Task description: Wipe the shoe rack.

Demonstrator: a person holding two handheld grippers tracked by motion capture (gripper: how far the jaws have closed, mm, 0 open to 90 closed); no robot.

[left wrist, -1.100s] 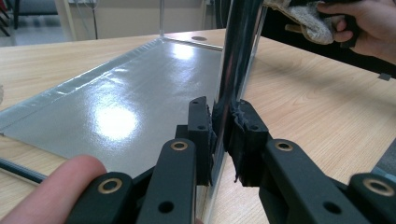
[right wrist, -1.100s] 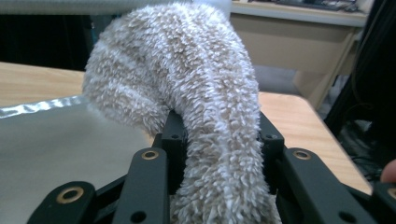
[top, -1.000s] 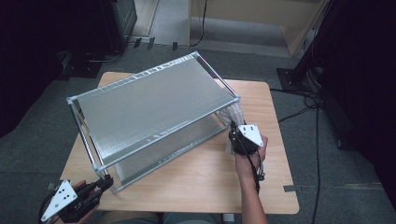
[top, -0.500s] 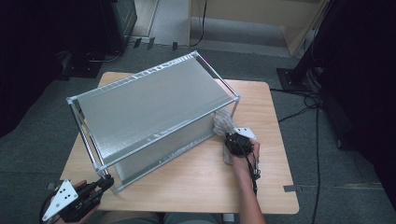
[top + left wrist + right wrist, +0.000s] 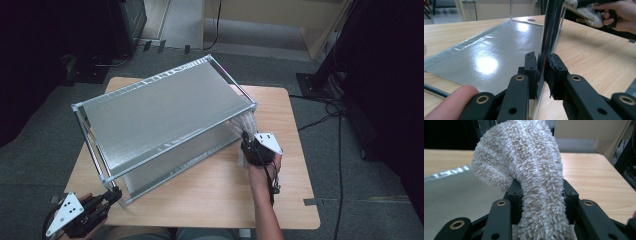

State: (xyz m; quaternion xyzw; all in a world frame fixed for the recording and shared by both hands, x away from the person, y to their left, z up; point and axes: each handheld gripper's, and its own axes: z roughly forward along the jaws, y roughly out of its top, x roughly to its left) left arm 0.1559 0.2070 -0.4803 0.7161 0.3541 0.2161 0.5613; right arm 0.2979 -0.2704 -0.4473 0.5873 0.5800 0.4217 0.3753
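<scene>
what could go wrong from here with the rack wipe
The fluffy cloth bulges far beyond the right hand-held gripper, so loose folds may snag the rack's corner post. The left hand-held gripper clamps just one thin front post of the metal shelf rack; a hard wipe might pivot or slide the rack on the wooden table.

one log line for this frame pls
left hand-held gripper: shut on silver metal rack post | right hand-held gripper: shut on fluffy beige cloth | cloth at rack's right end

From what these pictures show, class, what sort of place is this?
Probably a lab or workshop room: a plain wooden table on grey carpet, loose cables across the floor, and a metal shelf rack being wiped with a towel.
</scene>
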